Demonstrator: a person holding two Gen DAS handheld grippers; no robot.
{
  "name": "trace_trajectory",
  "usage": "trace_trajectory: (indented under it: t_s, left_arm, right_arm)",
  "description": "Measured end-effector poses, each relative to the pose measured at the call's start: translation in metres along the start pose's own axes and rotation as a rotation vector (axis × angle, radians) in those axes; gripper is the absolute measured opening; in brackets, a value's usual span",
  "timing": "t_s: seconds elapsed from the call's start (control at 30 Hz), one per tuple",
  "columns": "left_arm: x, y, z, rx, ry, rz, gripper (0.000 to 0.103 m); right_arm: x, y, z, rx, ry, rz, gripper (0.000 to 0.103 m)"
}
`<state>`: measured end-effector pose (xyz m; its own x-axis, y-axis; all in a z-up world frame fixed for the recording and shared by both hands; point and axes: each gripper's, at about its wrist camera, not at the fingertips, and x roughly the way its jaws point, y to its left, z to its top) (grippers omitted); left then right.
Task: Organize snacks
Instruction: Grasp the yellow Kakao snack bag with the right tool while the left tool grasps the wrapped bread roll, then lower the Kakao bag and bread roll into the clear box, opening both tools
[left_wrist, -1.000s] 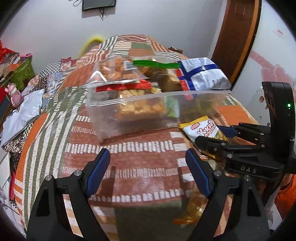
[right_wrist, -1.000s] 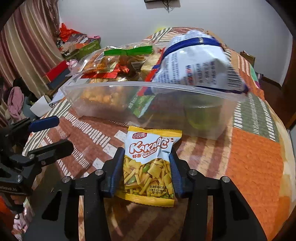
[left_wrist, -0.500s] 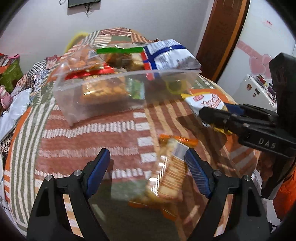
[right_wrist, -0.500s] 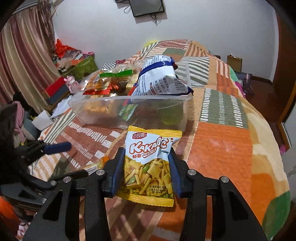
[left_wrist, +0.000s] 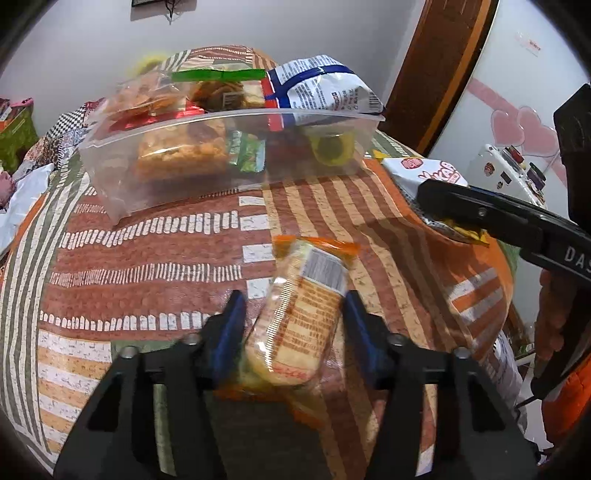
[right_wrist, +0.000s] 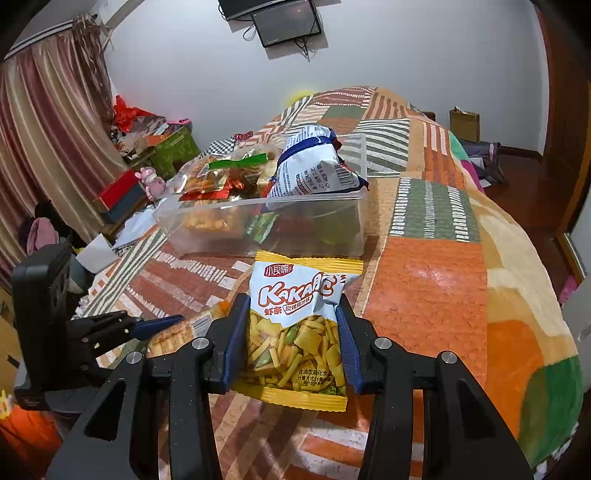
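An orange-wrapped cracker pack (left_wrist: 306, 310) lies on the patchwork bedspread (left_wrist: 147, 258) between the jaws of my left gripper (left_wrist: 291, 317). Those jaws are closing: the right pad touches the pack and the blurred left pad is at its wrapper. My right gripper (right_wrist: 291, 332) is shut on a yellow and white Kakabo snack bag (right_wrist: 299, 306), held just above the bed in front of the clear plastic bin (right_wrist: 314, 229). The bin holds several snack packs, with a blue and white bag (right_wrist: 314, 170) sticking out on top. In the left wrist view the right gripper (left_wrist: 461, 206) sits to the right of the bin (left_wrist: 184, 184).
The bed drops off to the floor on the right (right_wrist: 524, 184). Boxes and clutter (right_wrist: 155, 155) stand by the striped curtain (right_wrist: 48, 129) to the left. A white cabinet with heart stickers (left_wrist: 517, 147) and a wooden door (left_wrist: 436, 74) are past the bed's corner.
My left gripper moved right over the cracker pack and its jaws narrowed around it. My right gripper lifted back from the bin, still holding the Kakabo bag.
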<state>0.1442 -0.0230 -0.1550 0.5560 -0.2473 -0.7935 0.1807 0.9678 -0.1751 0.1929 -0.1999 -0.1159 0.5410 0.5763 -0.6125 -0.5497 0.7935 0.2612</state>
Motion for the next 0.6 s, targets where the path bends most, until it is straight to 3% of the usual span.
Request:
trace_trajectory:
  t_s: [0.03,0.3,0.6]
  left_arm:
    - [0.000,0.001,0.000,0.001,-0.002,0.001,0.038]
    - [-0.008,0.010,0.007,-0.017,-0.027,-0.006,0.037]
    - [-0.044,0.032,0.042,-0.061,-0.167,0.029,0.037]
  right_arm:
    - [0.000,0.000,0.000,0.002,-0.002,0.005,0.041]
    - [0.001,0.006,0.006,-0.004,-0.018,0.027,0.041]
    - [0.005,0.020,0.028,-0.035,-0.066,0.047,0.041]
